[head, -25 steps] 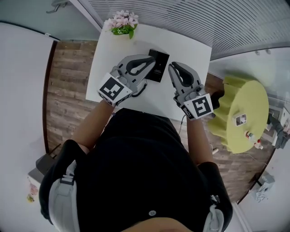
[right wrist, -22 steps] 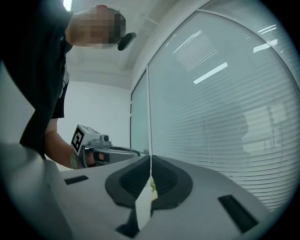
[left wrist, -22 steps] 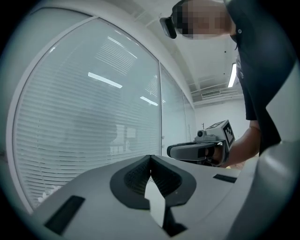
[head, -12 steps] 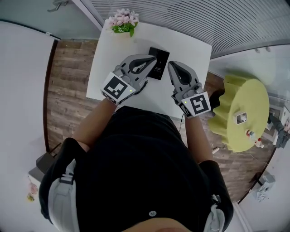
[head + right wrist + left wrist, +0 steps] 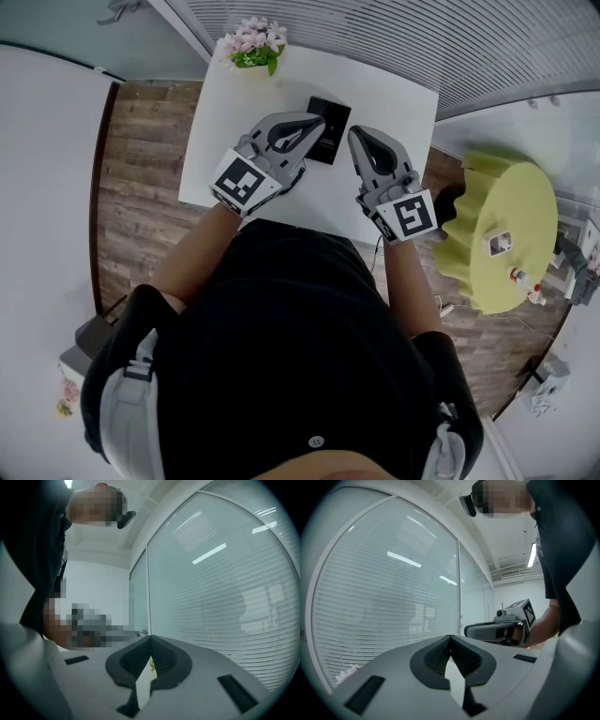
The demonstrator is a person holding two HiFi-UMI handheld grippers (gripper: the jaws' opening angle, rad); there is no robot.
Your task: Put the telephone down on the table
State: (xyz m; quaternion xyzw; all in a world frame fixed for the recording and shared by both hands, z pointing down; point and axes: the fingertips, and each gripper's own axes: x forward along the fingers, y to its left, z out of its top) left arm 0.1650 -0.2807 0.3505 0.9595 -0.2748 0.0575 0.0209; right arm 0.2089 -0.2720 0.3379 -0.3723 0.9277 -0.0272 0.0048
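The black telephone [image 5: 327, 132] lies flat on the white table [image 5: 394, 103], just beyond the two gripper tips. In the head view, my left gripper [image 5: 319, 119] hovers over the telephone's left edge and hides part of it. My right gripper [image 5: 354, 138] hangs a little to the telephone's right. Both are shut with nothing between the jaws. In the left gripper view the left gripper [image 5: 450, 637] has its jaws meeting at the tip, and the right gripper [image 5: 494, 630] shows beyond. The right gripper view shows the right gripper [image 5: 150, 639] shut and empty too.
A pot of pink flowers [image 5: 251, 45] stands at the table's far left corner. A round yellow-green table [image 5: 507, 232] with small items is to the right. Wooden floor [image 5: 141, 187] lies left of the table, and a glass wall with blinds [image 5: 384, 597] runs behind it.
Both grippers' jaws have closed the last small gap. Neither hand has shifted, and the telephone lies where it was.
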